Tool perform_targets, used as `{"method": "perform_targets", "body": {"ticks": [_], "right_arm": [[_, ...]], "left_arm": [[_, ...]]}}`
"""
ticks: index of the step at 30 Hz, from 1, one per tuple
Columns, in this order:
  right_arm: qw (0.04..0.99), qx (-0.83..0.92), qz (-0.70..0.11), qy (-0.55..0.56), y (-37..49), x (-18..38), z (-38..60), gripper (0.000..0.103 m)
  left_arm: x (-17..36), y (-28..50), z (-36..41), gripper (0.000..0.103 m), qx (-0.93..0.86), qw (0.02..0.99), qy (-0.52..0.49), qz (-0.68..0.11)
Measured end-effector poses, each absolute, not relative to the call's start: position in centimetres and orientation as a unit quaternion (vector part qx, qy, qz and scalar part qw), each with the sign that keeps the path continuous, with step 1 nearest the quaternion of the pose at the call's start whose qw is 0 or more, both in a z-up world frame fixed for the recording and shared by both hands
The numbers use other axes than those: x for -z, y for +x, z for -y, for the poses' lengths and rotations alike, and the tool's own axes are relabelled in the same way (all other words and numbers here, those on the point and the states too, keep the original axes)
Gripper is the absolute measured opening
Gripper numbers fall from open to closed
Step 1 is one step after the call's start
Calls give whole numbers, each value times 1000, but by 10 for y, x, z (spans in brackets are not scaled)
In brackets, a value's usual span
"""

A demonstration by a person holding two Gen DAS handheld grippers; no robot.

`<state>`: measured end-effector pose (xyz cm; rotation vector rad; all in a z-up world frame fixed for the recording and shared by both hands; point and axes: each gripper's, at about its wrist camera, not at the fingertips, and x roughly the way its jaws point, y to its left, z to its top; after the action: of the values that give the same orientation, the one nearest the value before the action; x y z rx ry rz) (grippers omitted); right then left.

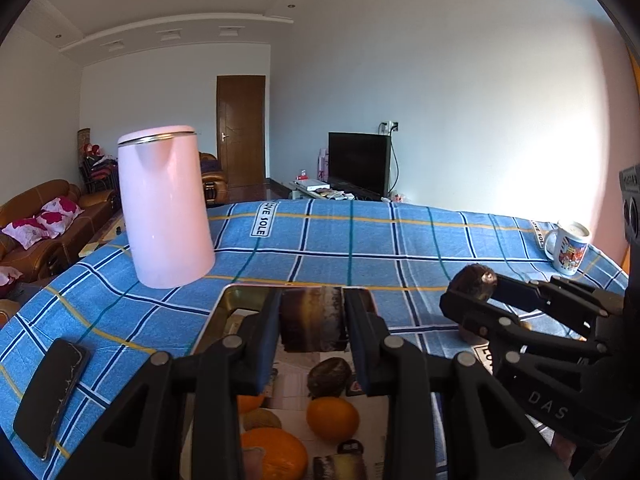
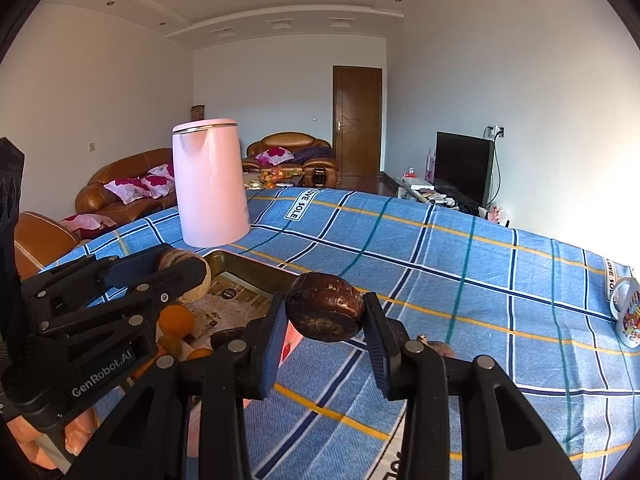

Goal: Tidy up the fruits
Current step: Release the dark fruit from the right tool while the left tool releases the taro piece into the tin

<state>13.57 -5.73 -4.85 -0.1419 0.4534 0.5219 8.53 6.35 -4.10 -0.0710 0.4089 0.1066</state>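
Roughly mid-task, I'd judge. Tray [image 1: 224, 312] near the pink kettle [image 1: 164, 208] already holds several fruits: orange [image 1: 332, 418], a second, larger orange [image 1: 276, 454] nearer the camera, a dark brown fruit [image 1: 330, 376] and a tan one [image 1: 262, 419], all lying on printed paper.

Left gripper [image 1: 312, 320]: jaws nearly closed, clamped on a fruit. Its own view shows only a dark flat-looking face between the pads; in the right wrist view it reads as a tan, netted round fruit [image 2: 196, 280] held above the tray's far left corner.

Right gripper [image 2: 325, 320]: jaws narrow, pads pressing both sides of a dark brown glossy fruit [image 2: 325, 307]. It is held off the blue checked cloth [image 2: 460, 280], just right of the tray and not yet over it.

Orientation: the brown fruit is an oblate shape, long axis running left-right across the jaws, pads on its two ends. A small round scar faces the camera.

Left to do: both held fruits need to go down in the tray. One more small brownish item [image 2: 440, 347] sits on the cloth behind the right finger, too hidden to identify. Mug [image 1: 568, 248] at far right is uninvolved.
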Motion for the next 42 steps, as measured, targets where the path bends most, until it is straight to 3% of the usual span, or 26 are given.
{"method": "perform_targets", "body": {"ticks": [24,28,30,32,42], "right_arm": [[892,-290,-318,-142,177,90,-40,40],[885,-293,-332,-140,181,94,-43,40],[885,-300,-331,-129,180,91,-38,46],[889,-302,-322,-123,174,85,-30,58],[922,-234,-294,-96,158,61,83,62]], "left_arm": [[62,123,-123,34,-89,952,-71,-286],[60,120,-119,43,-88,953,-63,-282],[57,118,-117,54,-88,954,-62,-278],[52,113,-113,63,-87,957,-59,-271],[32,103,-59,73,-47,967,-24,-248]]}}
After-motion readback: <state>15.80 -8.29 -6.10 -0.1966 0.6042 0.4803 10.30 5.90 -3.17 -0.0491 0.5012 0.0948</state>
